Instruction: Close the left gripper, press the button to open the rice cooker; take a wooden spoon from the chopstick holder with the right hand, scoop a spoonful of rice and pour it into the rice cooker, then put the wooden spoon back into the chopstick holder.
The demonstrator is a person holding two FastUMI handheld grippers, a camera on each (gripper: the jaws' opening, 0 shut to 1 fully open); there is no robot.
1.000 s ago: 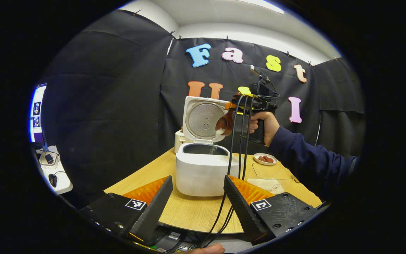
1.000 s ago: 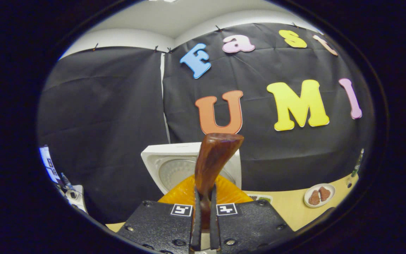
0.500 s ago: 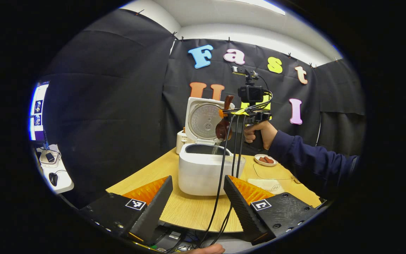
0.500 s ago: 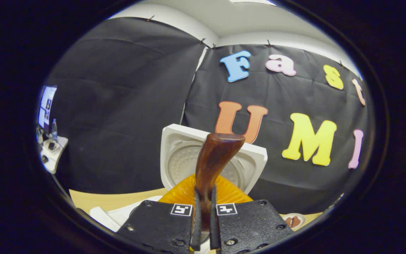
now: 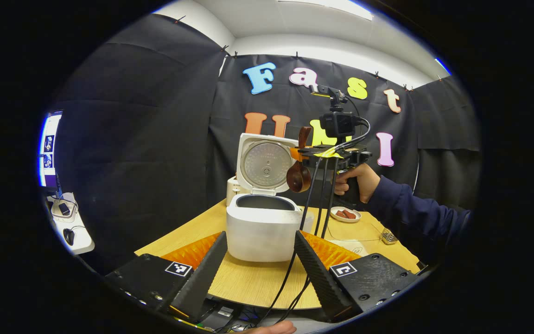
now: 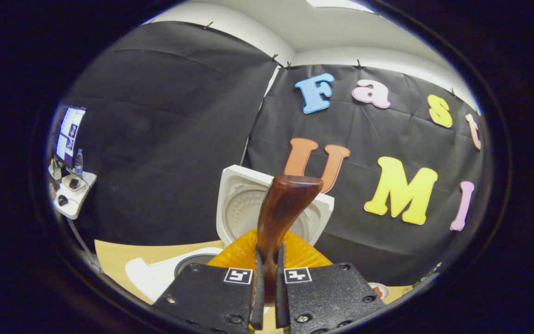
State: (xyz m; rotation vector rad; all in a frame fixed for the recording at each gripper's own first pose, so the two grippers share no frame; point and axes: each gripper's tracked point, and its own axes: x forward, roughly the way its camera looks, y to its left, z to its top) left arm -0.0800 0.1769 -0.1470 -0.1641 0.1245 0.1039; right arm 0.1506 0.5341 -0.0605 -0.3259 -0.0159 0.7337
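Note:
The white rice cooker (image 5: 260, 227) stands on the wooden table (image 5: 248, 283) with its lid (image 5: 261, 163) raised. My left gripper (image 5: 260, 260) is held open low in front of it, nothing between its fingers. A hand (image 5: 357, 178) holds my right gripper (image 5: 305, 152) above the cooker's right edge, shut on the dark wooden spoon. The spoon's bowl (image 5: 298, 178) hangs down, just right of the pot opening. In the right gripper view the spoon's handle (image 6: 285, 204) rises from between the fingers of the right gripper (image 6: 267, 278), in front of the lid (image 6: 244, 208); the cooker body (image 6: 155, 278) lies below left.
A small white plate (image 5: 346, 214) with brown pieces sits on the table's far right, and a small shiny object (image 5: 389, 237) lies nearer. A white container (image 5: 232, 190) stands behind the cooker. Cables (image 5: 315, 204) hang from the right gripper. A side desk (image 5: 70, 227) is at far left.
The falling stream of rice has stopped. The right gripper has levelled and shifted a little right, so the spoon's bowl now hangs beside the opening. The left gripper stayed open.

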